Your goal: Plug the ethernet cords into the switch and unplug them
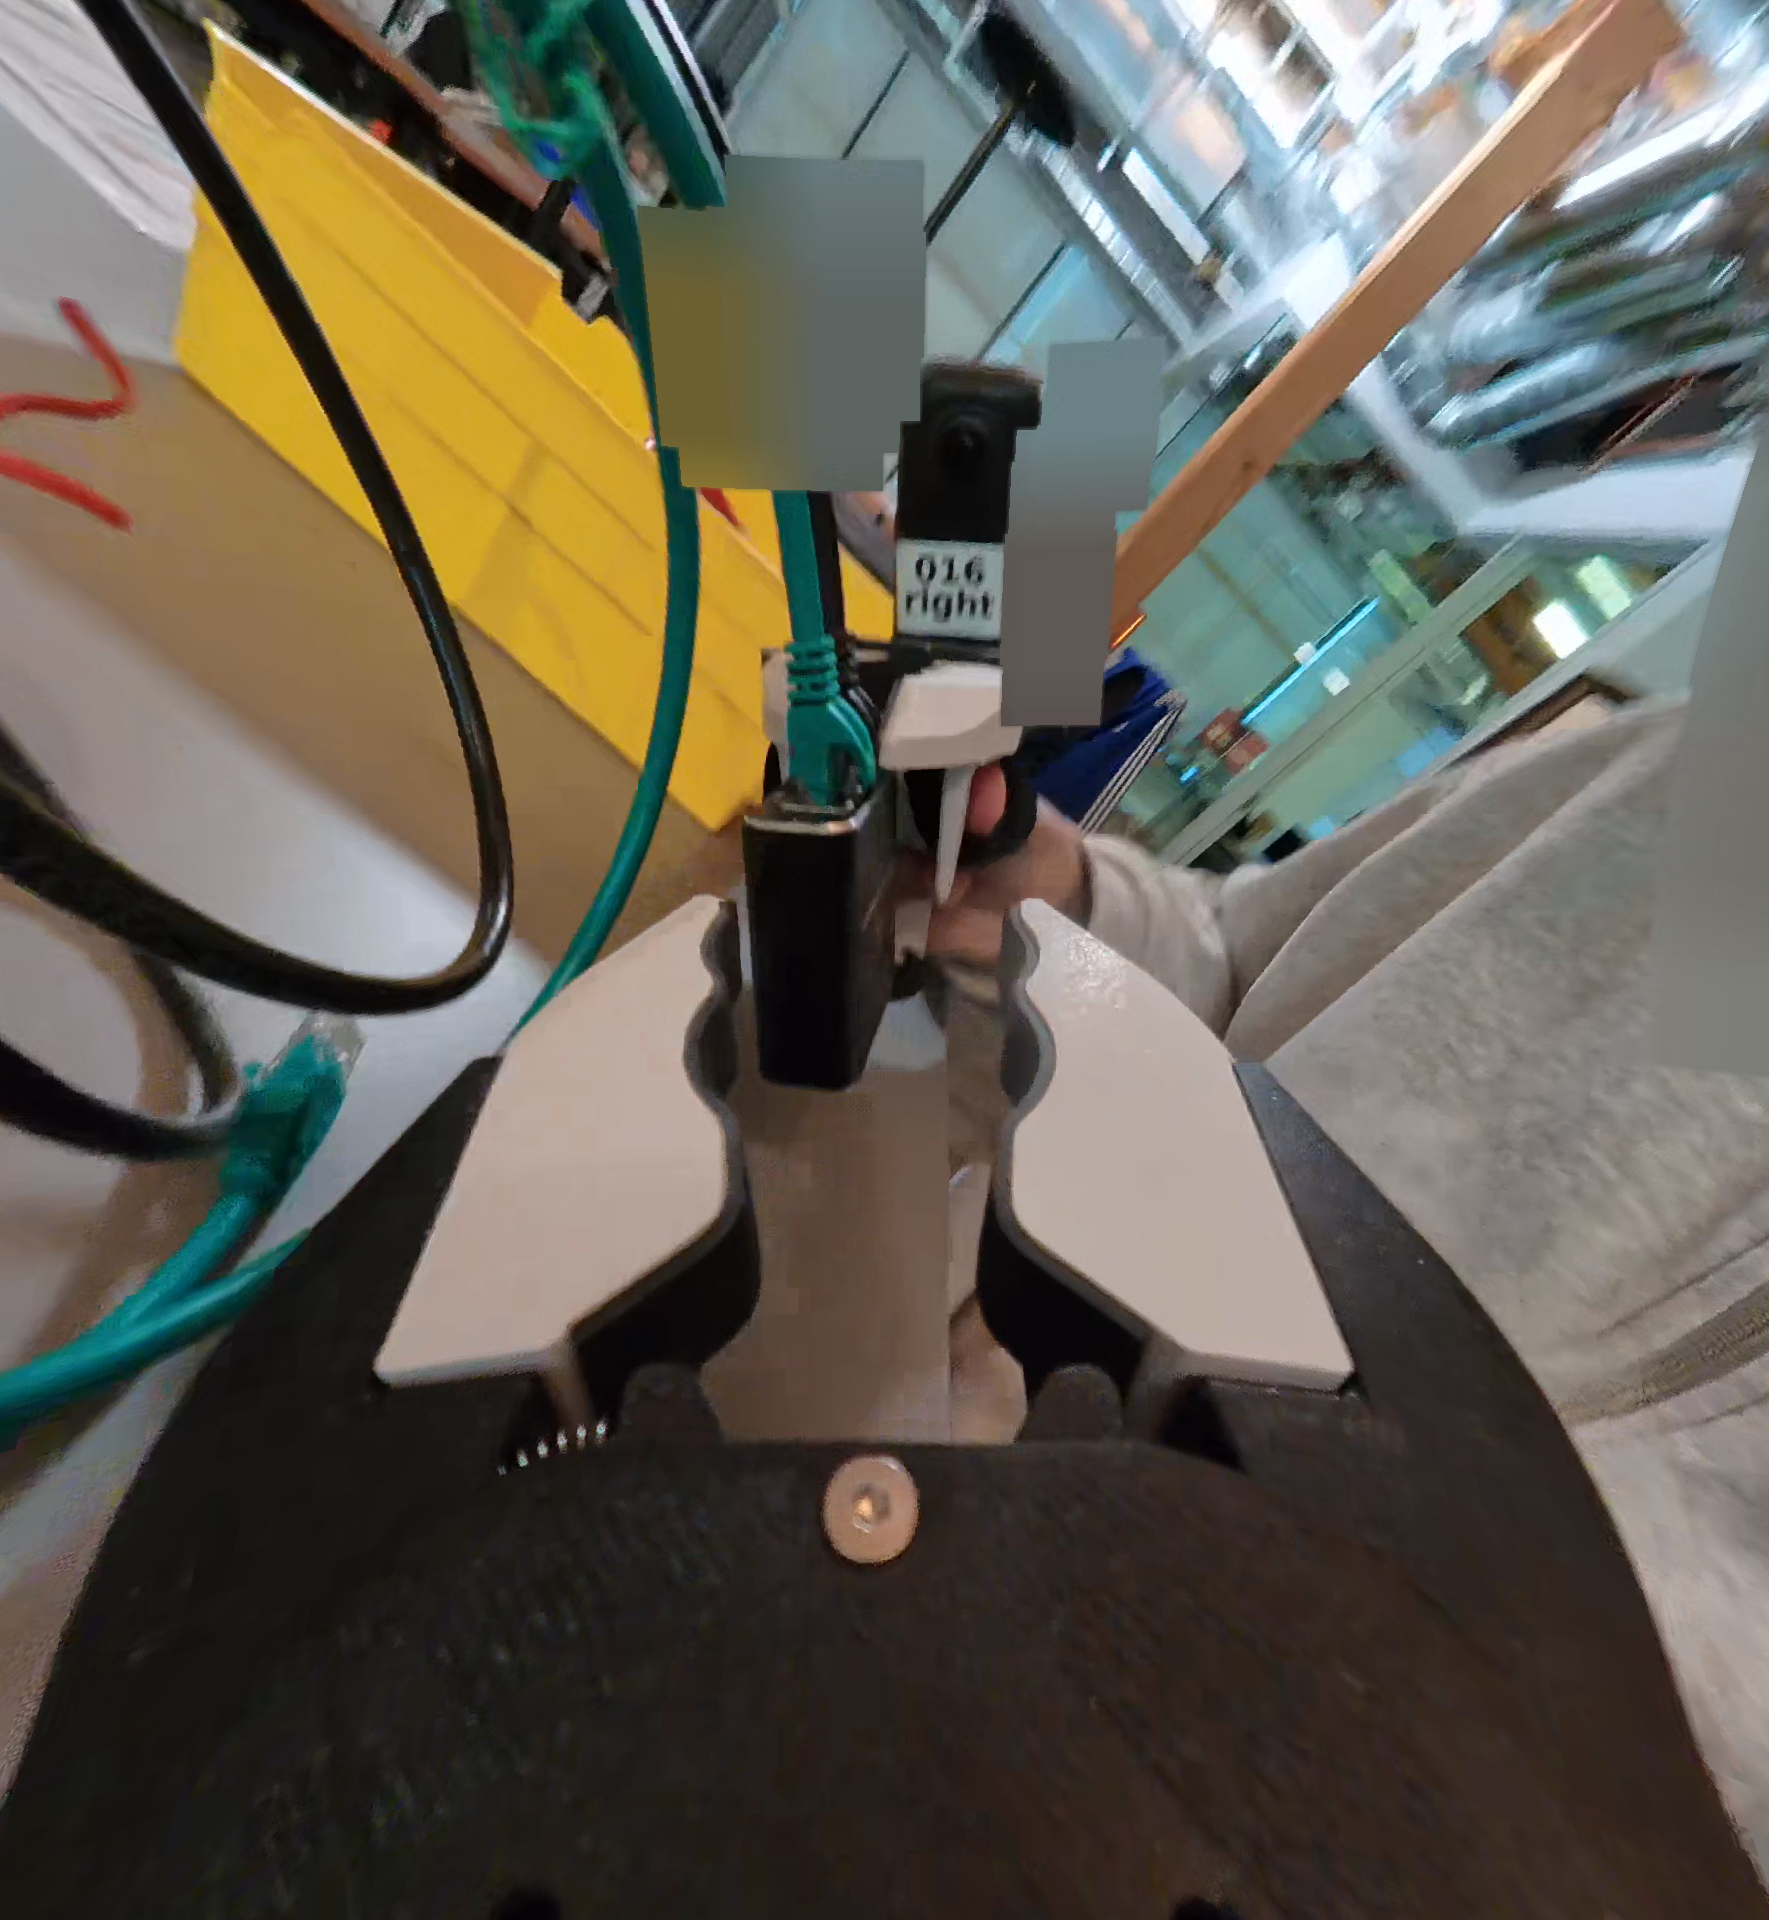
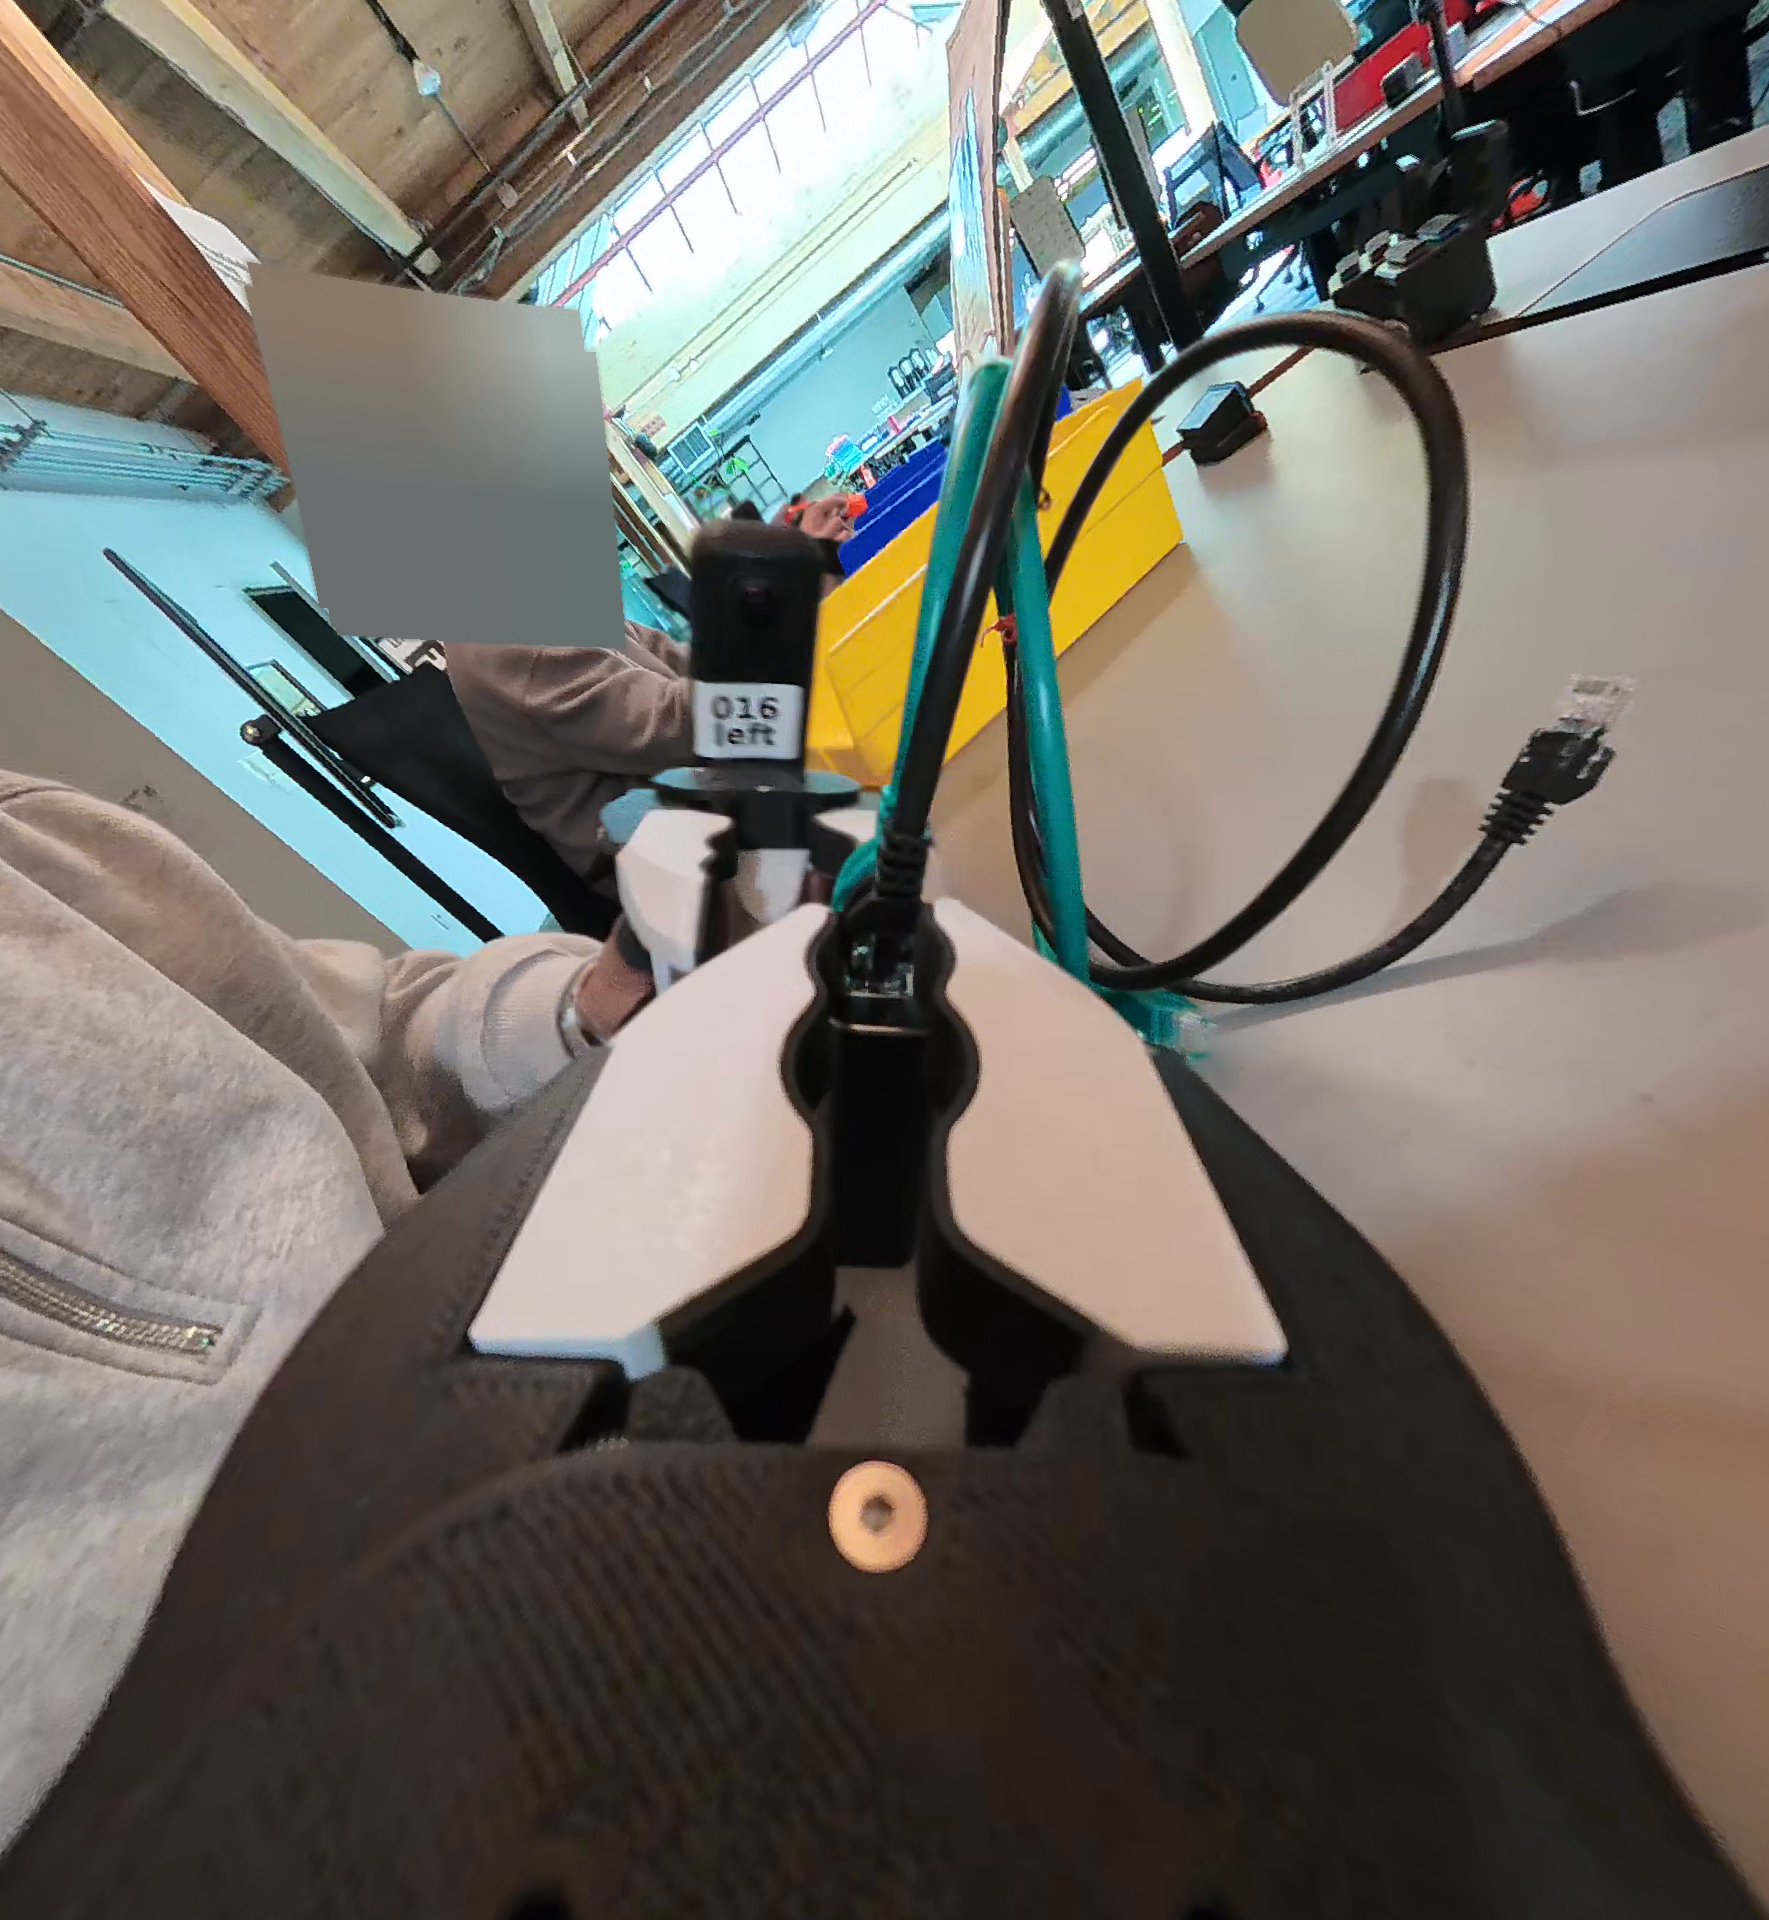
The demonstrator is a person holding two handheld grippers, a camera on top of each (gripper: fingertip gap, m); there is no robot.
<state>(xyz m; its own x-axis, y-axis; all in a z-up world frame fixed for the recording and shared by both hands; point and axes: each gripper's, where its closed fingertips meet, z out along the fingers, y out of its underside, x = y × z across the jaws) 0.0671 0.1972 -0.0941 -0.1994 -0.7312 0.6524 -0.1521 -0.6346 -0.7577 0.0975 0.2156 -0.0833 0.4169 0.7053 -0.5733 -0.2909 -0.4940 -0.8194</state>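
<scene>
Pale table (image 2: 1482,1143), white-labelled cameras (image 2: 750,665), right tool (image 2: 878,1003) gripping black switch (image 2: 875,1132)

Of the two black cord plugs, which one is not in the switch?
The far-right plug, lying loose on the table; the other plug sits in the switch held by the right gripper.

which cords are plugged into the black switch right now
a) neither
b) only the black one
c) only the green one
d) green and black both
d: the green cord and the black cord both end in plugs seated in the switch; their other ends lie loose on the table.
</scene>
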